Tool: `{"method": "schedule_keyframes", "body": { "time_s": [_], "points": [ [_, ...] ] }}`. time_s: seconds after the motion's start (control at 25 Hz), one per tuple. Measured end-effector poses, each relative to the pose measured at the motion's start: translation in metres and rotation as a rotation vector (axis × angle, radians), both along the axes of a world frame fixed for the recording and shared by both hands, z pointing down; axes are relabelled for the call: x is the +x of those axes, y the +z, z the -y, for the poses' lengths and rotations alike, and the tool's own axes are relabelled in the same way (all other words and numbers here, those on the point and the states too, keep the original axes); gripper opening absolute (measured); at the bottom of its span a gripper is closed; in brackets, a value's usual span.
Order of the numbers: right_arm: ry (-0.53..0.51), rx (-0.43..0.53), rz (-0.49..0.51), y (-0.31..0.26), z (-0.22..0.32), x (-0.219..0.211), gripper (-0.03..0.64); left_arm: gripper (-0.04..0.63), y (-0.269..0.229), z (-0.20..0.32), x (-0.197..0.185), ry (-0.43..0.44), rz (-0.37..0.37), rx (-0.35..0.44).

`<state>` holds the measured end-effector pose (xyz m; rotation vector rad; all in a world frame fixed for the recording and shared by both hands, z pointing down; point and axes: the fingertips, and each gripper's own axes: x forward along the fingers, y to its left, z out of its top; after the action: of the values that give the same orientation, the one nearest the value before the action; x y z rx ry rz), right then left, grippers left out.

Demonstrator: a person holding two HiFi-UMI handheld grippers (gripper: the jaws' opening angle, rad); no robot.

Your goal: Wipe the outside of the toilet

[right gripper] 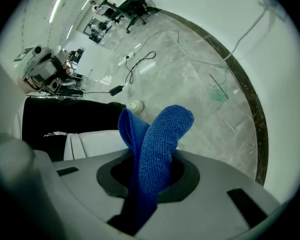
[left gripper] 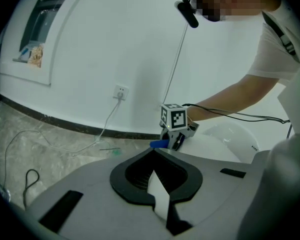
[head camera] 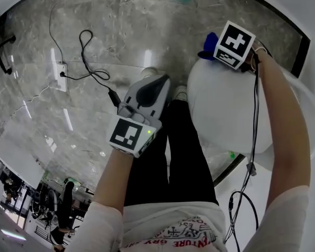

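**Here: blue cloth held at the far edge of a white toilet**

Seen from above, a grey marble floor (head camera: 94,25) fills the left of the scene. A white socket block (head camera: 59,72) lies on it, with a black cable (head camera: 89,56) looping away to the right.

Next comes the left claw (head camera: 156,83), held over the floor just left of the person's black trousers (head camera: 178,156) and apart from the toilet. In its own view the left claw's jaws are drawn narrow, pressed together with nothing between them.

To the right of the trousers stands the toilet (head camera: 226,109), a smooth, rounded white body close beside the person's legs.

Furthest right, a bare arm reaches over the toilet to the right claw (head camera: 212,49), which sits at the toilet's far upper edge. This claw is clamped on a blue cloth (head camera: 207,42). In the right gripper view the cloth (right gripper: 160,134) stands up out of the closed jaws as a thick folded roll of towelling, with the toilet's white surface just behind it on the left.
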<state>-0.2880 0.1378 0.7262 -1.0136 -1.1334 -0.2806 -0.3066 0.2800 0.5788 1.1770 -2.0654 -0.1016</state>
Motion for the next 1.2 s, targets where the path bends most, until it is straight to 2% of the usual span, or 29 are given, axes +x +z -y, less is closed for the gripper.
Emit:
{"method": "schedule_keyframes", "body": {
  "time_s": [0.2, 0.44, 0.6, 0.68, 0.8, 0.92, 1.08, 1.2],
  "points": [
    [-0.132, 0.009, -0.036, 0.0, -0.03, 0.01, 0.072, 0.008, -0.001, -0.023, 0.003, -0.04, -0.019, 0.015],
    [-0.252, -0.004, -0.073, -0.005, -0.067, 0.025, 0.072, 0.008, -0.014, -0.037, -0.003, -0.012, -0.015, 0.053],
    [-0.291, -0.015, -0.124, -0.008, -0.095, 0.039, 0.072, 0.008, -0.014, -0.059, -0.007, 0.005, -0.025, 0.049],
    [-0.266, -0.015, -0.136, -0.01, -0.106, 0.041, 0.072, 0.008, -0.016, -0.072, -0.01, 0.021, -0.026, 0.042],
    [-0.13, -0.04, -0.083, -0.02, -0.126, 0.029, 0.072, 0.008, -0.022, -0.09, -0.012, 0.063, -0.02, 0.032],
    [0.05, -0.04, 0.068, -0.037, -0.13, 0.003, 0.072, 0.008, -0.037, -0.097, -0.015, 0.121, -0.004, 0.026],
    [0.361, -0.056, 0.226, -0.083, -0.113, -0.026, 0.072, 0.008, -0.067, -0.078, -0.027, 0.249, 0.047, 0.039],
    [0.59, -0.043, 0.321, -0.124, -0.088, -0.03, 0.072, 0.008, -0.095, -0.046, -0.033, 0.344, 0.085, 0.071]
  ]
}}
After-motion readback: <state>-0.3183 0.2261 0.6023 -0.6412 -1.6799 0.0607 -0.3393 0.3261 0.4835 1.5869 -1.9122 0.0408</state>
